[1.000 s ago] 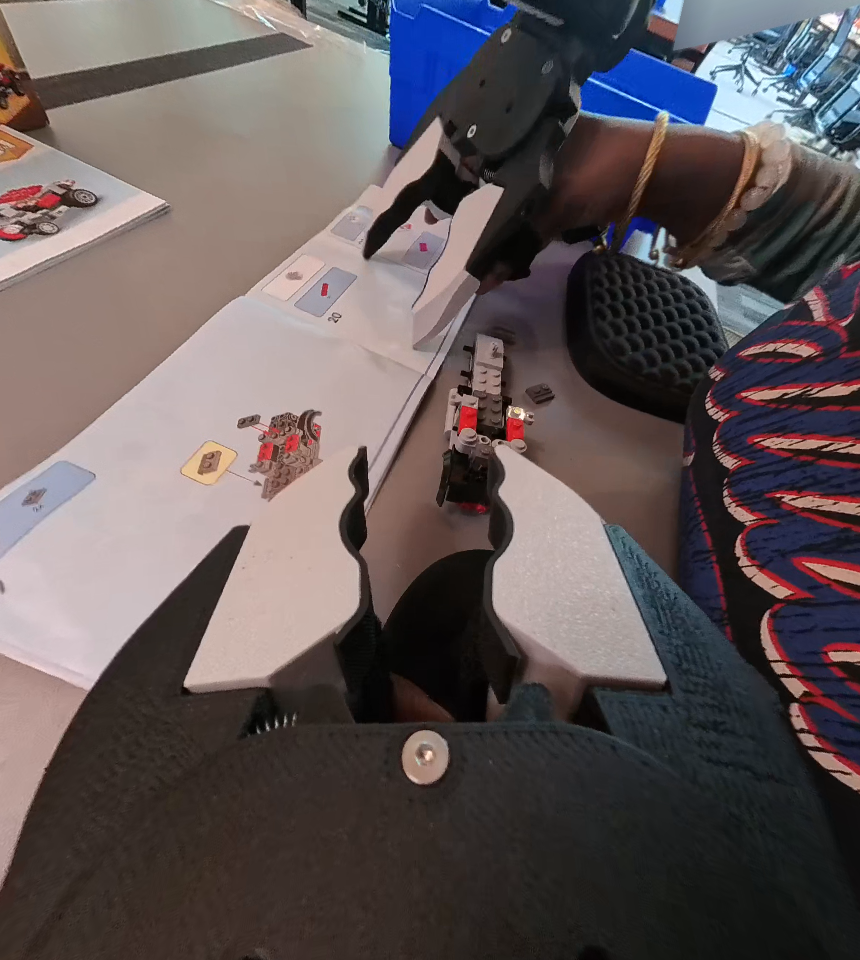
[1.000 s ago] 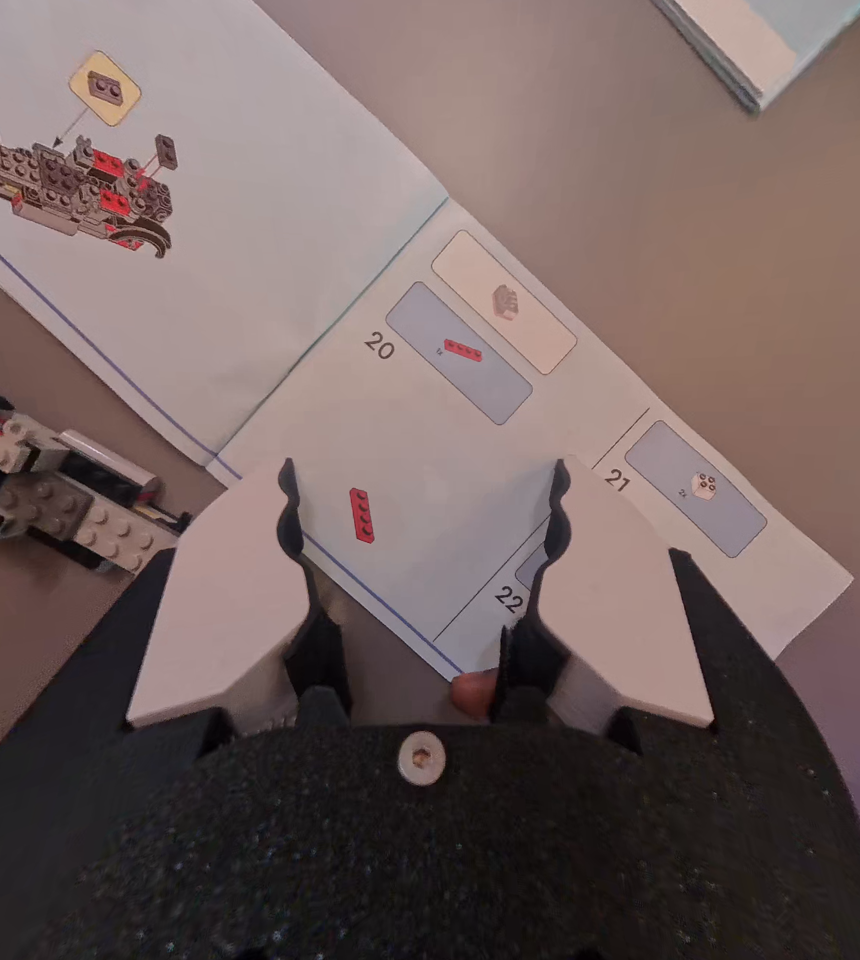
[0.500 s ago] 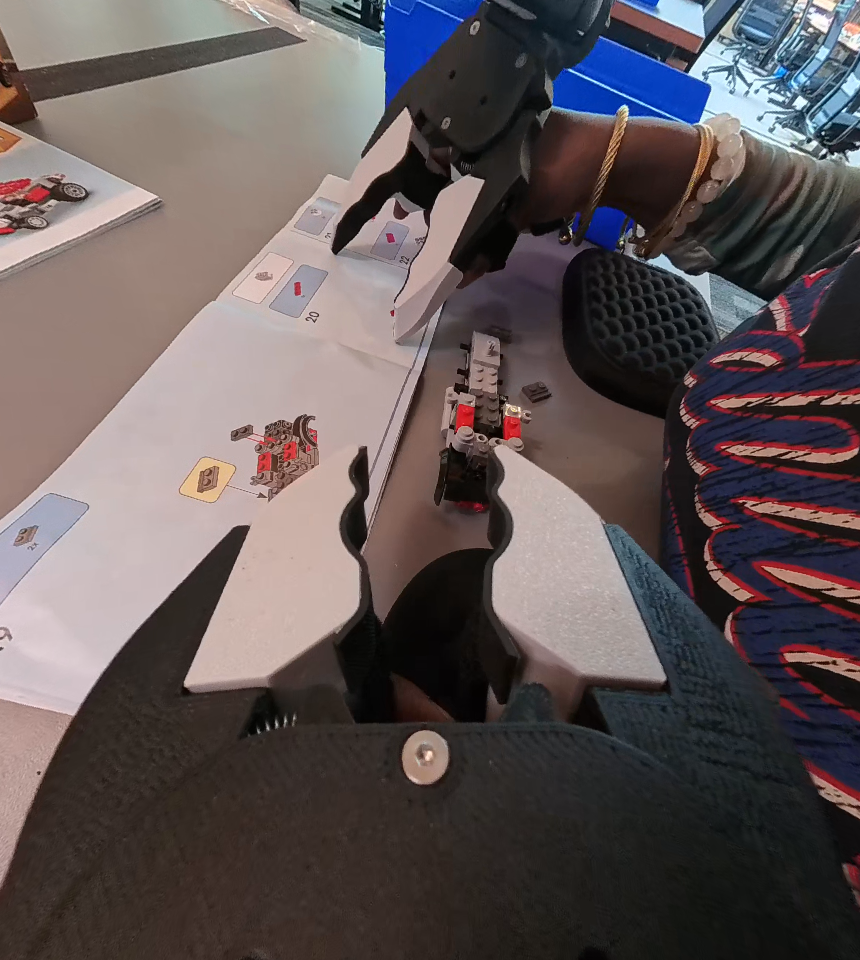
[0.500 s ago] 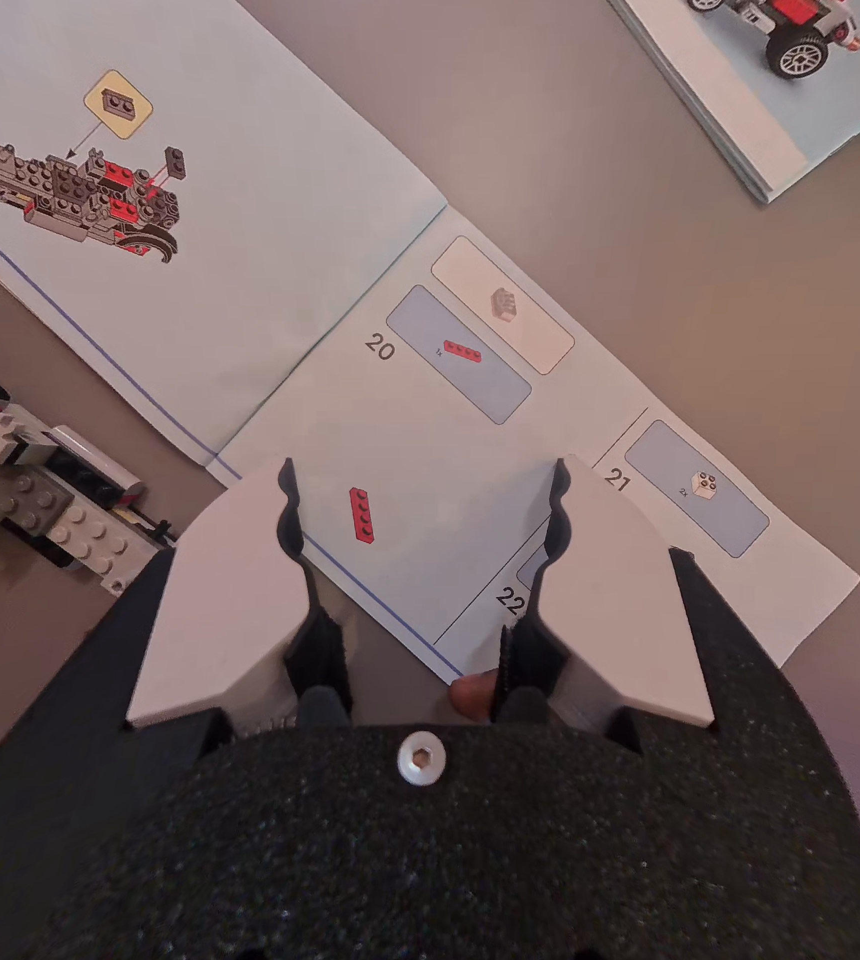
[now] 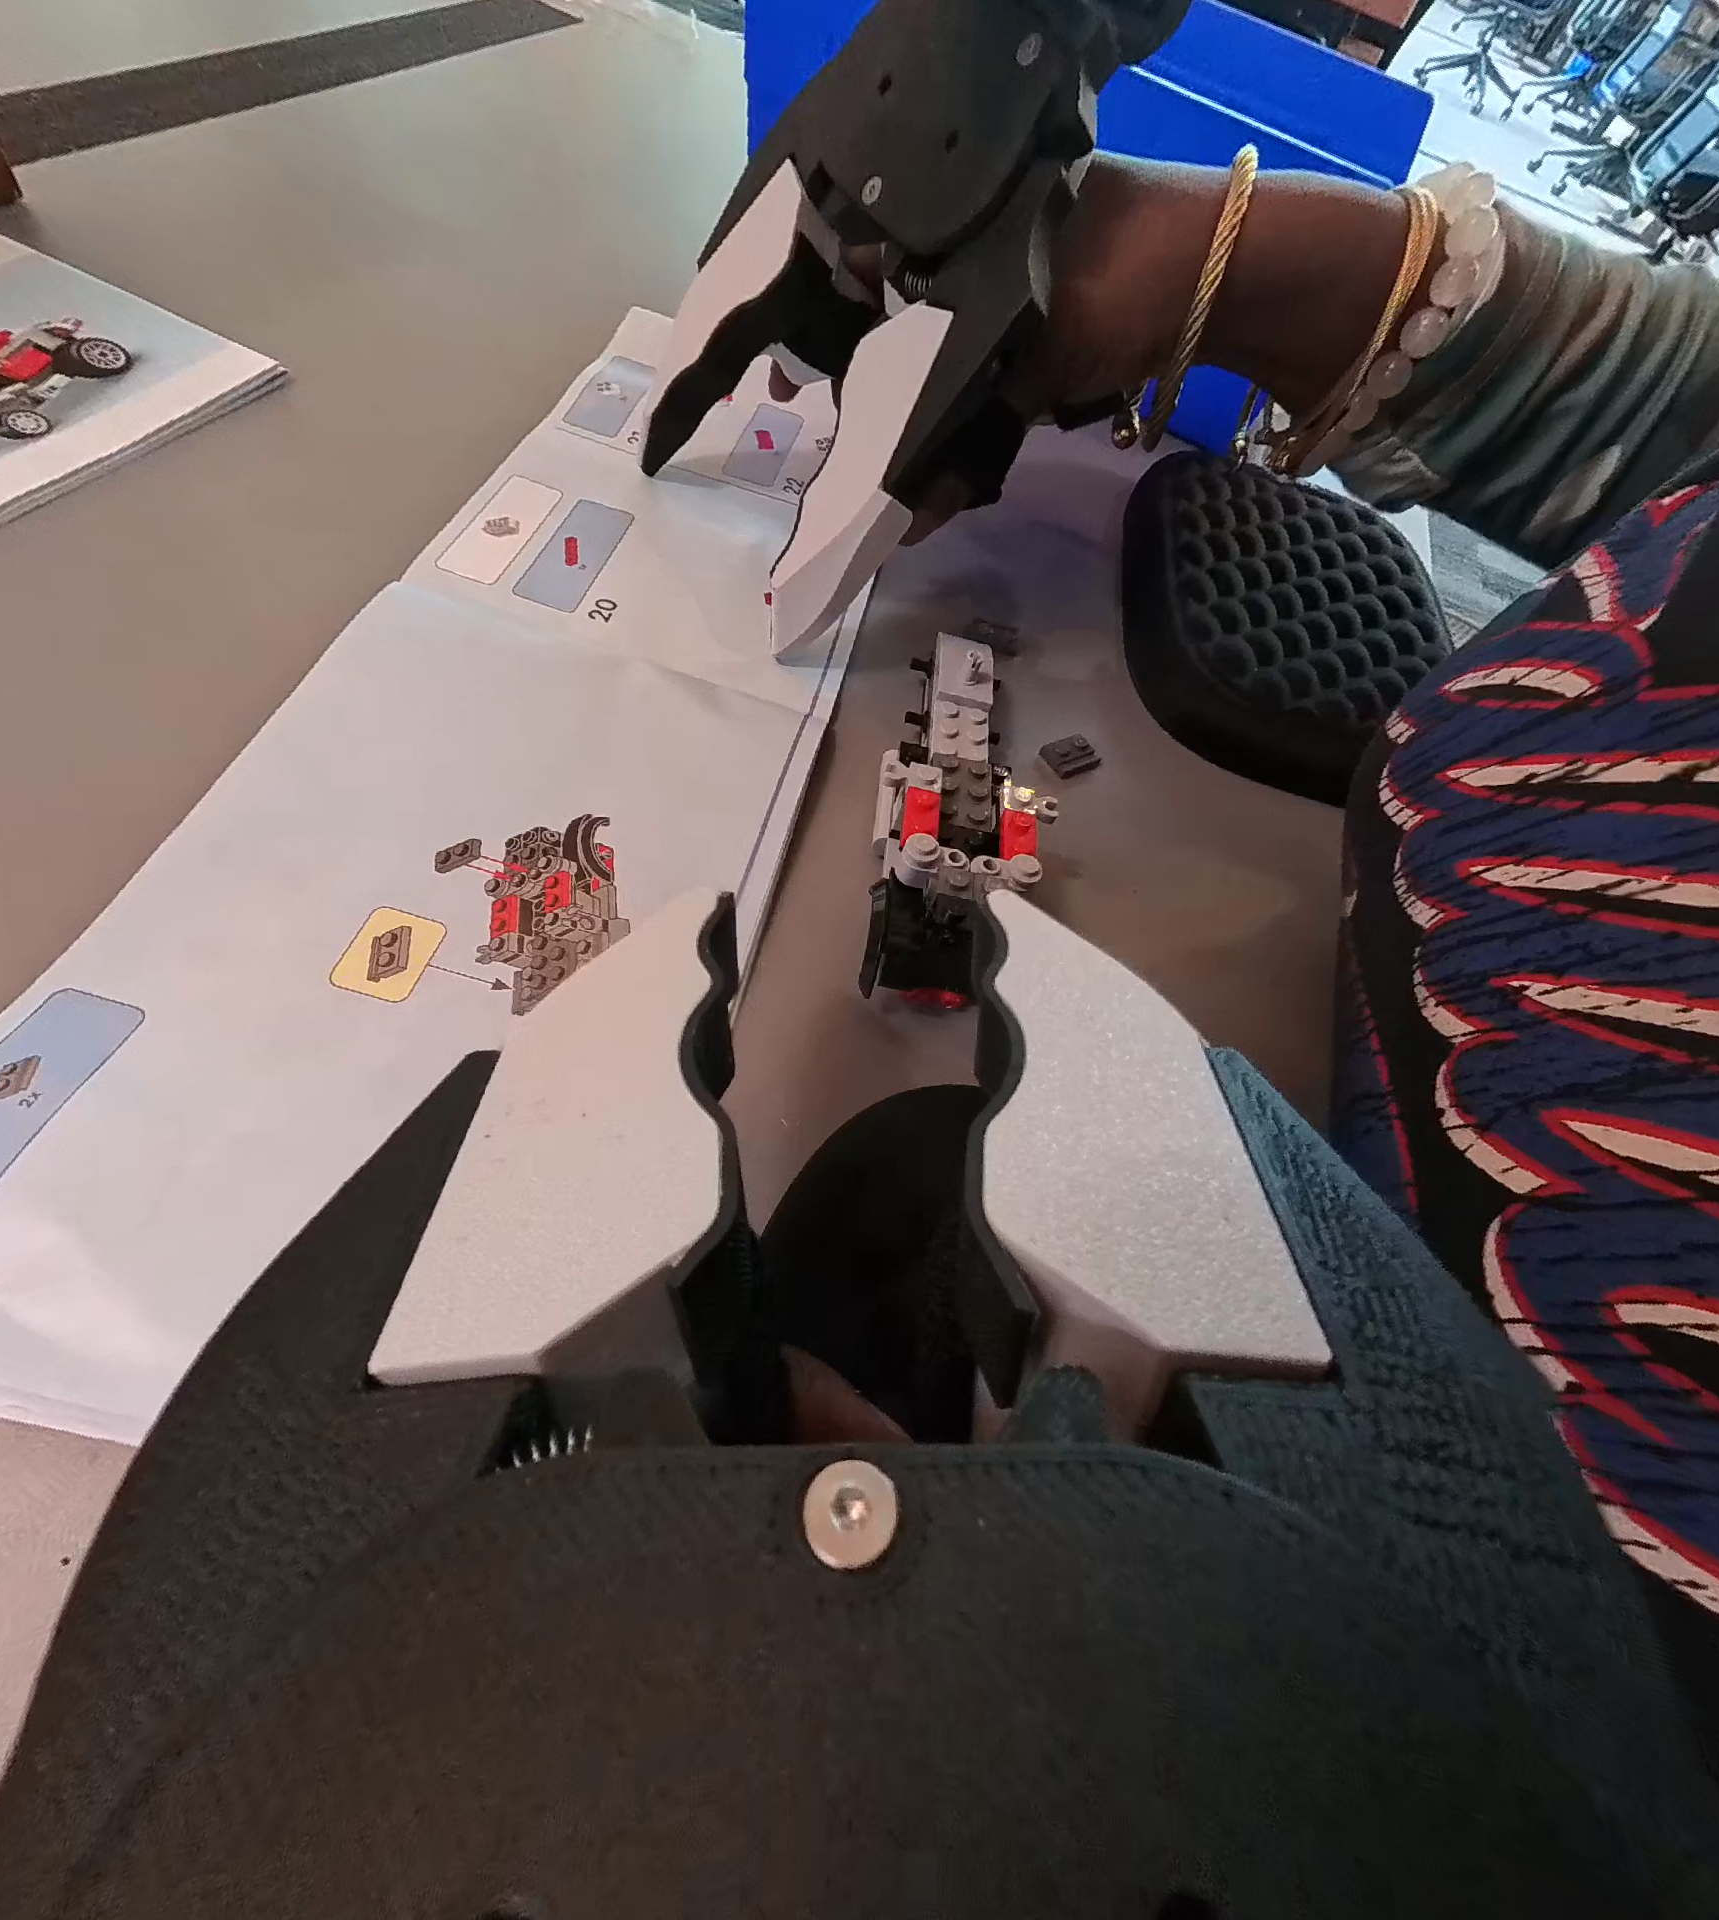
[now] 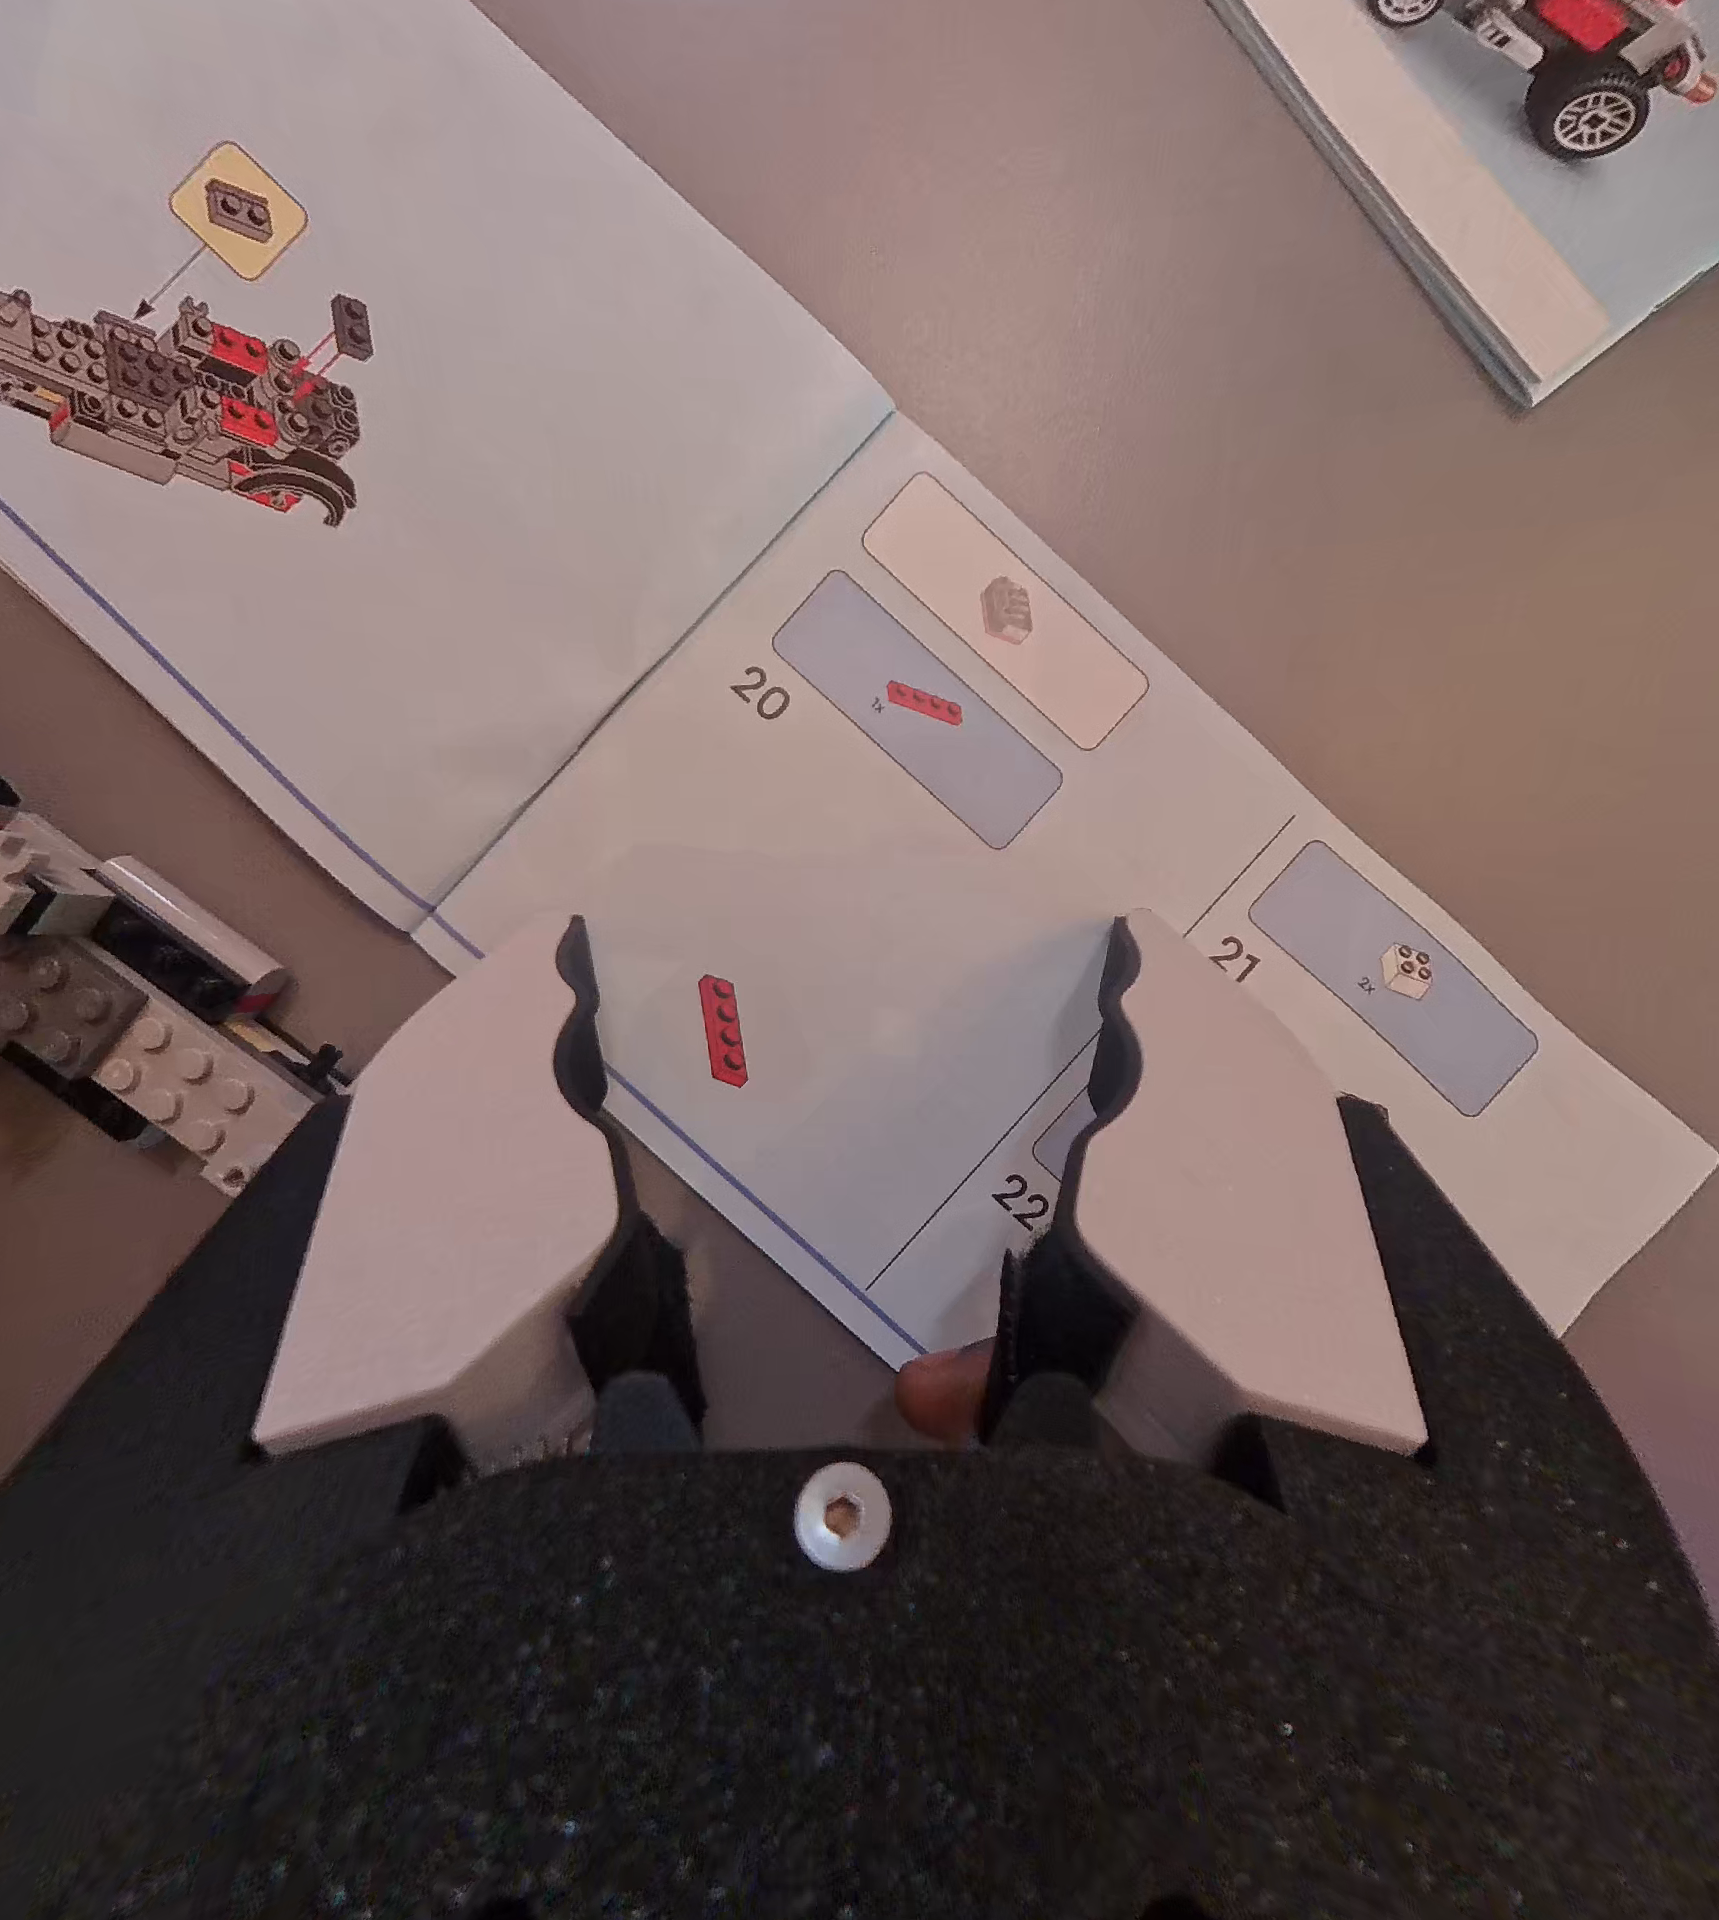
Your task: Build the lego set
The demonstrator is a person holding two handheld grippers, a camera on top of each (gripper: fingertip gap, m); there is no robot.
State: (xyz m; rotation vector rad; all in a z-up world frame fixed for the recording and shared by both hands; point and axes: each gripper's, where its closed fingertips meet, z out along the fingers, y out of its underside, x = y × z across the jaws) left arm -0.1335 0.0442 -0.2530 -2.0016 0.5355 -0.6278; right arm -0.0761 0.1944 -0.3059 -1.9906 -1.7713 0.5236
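Observation:
A partly built grey, black and red lego model point(image 5: 948, 821) lies on the grey table, just ahead of my left gripper point(image 5: 855, 914), which is open and empty. The model also shows at the left edge of the right wrist view point(image 6: 76, 997). My right gripper point(image 6: 850, 935) is open and points down at the open instruction booklet point(image 6: 522, 416). A loose red four-stud brick point(image 6: 723, 1031) lies on the page between its fingers, closer to the left one. The right gripper also shows in the left wrist view point(image 5: 720, 556), its tips on or just above the page.
A small dark grey plate point(image 5: 1070, 755) lies right of the model. A black honeycomb cushion point(image 5: 1270, 613) and the person's patterned clothing point(image 5: 1561, 935) fill the right side. A second booklet point(image 5: 24, 384) lies at far left and a blue bin point(image 5: 1250, 94) stands behind. Between my right fingertips and the small dark grey plate point(image 5: 1070, 755) there is roughly 9 centimeters.
The right gripper has shifted a little over the booklet, and the second booklet has come into its view's top right corner. The red brick stays between its open fingers. The left gripper has barely moved.

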